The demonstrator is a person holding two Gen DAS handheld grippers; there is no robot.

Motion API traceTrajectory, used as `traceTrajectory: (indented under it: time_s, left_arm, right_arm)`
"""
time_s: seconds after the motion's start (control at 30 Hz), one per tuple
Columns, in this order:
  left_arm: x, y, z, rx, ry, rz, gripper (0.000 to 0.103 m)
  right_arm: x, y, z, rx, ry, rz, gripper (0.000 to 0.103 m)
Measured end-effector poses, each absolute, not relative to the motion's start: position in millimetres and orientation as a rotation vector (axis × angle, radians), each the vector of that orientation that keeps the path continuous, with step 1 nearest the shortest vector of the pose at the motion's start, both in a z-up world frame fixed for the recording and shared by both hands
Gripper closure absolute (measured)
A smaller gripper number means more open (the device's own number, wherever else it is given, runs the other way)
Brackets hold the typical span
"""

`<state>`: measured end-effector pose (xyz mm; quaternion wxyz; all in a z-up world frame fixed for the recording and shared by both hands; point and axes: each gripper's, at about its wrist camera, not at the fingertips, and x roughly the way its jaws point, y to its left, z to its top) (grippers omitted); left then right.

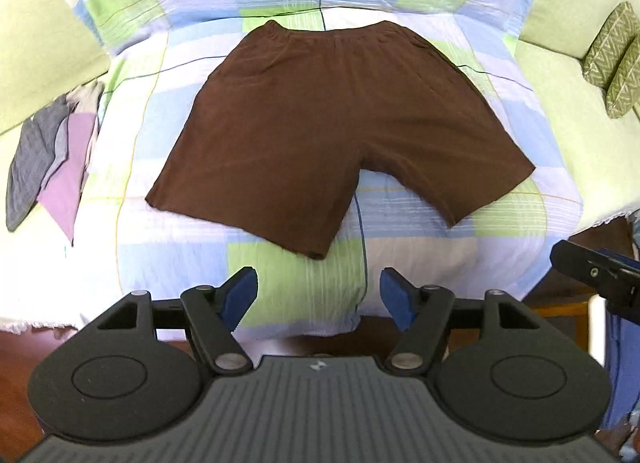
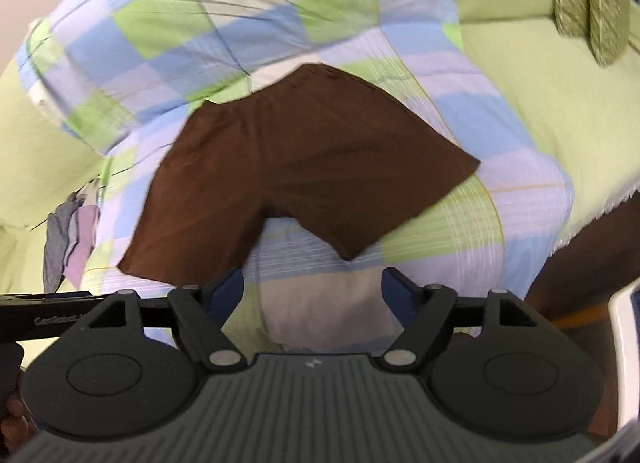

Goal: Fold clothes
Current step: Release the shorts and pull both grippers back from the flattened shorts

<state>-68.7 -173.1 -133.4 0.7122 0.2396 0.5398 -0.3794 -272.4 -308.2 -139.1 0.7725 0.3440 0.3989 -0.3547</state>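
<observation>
The shorts (image 1: 332, 135), brown and unfolded, lie flat on the plaid blanket (image 1: 280, 271) that covers the middle of the bed (image 1: 568, 135), waistband at the far side and both legs pointing toward the near edge. In the right wrist view the shorts (image 2: 296, 167) look blurred but spread the same way, on the same blanket (image 2: 440, 247). Nothing holds them: the left gripper (image 1: 318, 295) hovers just short of the leg hems with its blue pads spread wide and empty, above the blanket's near edge. The right gripper (image 2: 312, 295) is likewise spread wide and empty, near the other leg's hem; part of it shows at the right edge of the left wrist view. To the left of the shorts, well apart, a small pile of grey and lilac clothes (image 1: 48, 167) rests on the green sheet. At the far right two green patterned pillows (image 1: 616, 59) stand together on the bed.
</observation>
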Motion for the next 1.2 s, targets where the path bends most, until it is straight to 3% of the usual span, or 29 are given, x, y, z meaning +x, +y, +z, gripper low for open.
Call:
traceTrajectory:
  time_s: [0.73, 1.2]
  left_arm:
    - [-69.7, -155.0, -81.6, 0.549, 0.997, -0.900, 0.034]
    - [-63.9, -154.3, -76.8, 0.560, 0.982, -0.888, 0.033]
  right_arm:
    - [-247.0, -267.9, -96.4, 0.640, 0.844, -0.767, 0.025]
    - [-233.1, -268.1, -92.7, 0.606, 0.859, -0.766, 0.022]
